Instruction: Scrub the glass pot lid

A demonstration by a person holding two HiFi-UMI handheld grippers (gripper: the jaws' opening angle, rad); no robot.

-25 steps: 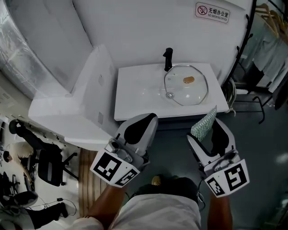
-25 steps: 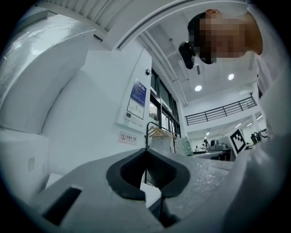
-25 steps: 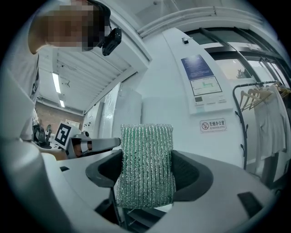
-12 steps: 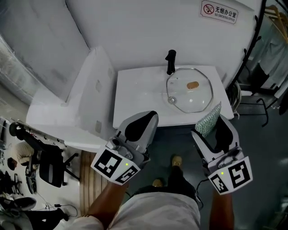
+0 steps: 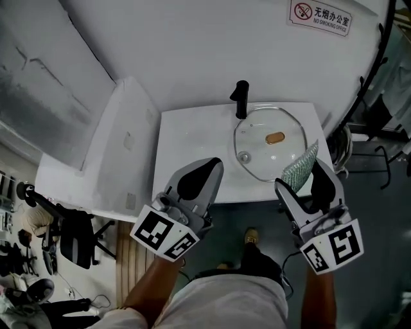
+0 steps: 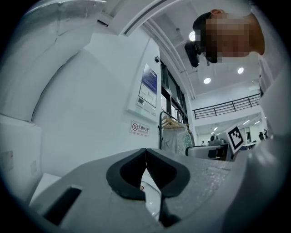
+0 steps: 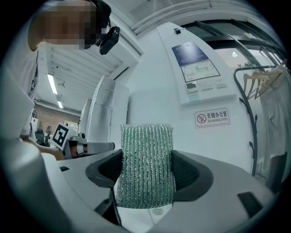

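The glass pot lid (image 5: 270, 142) lies flat in the white sink (image 5: 186, 151), knob near its left rim, a brown spot at its middle. My right gripper (image 5: 307, 168) is shut on a green scrubbing sponge (image 5: 300, 166) at the lid's near right edge; in the right gripper view the sponge (image 7: 146, 166) stands upright between the pads of the right gripper (image 7: 148, 175). My left gripper (image 5: 204, 173) hovers over the sink's front edge, left of the lid. Its jaws are shut with nothing between them, as the left gripper view shows the left gripper (image 6: 146, 168).
A black faucet (image 5: 239, 99) stands at the sink's back edge, just behind the lid. A white slanted panel (image 5: 119, 144) flanks the sink on the left. A no-smoking sign (image 5: 320, 15) hangs on the wall. A coat rack (image 5: 379, 71) stands at the right.
Both grippers have moved forward toward the sink. The sponge tip now overlaps the lid's near right rim, and the left gripper reaches over the sink's front edge.
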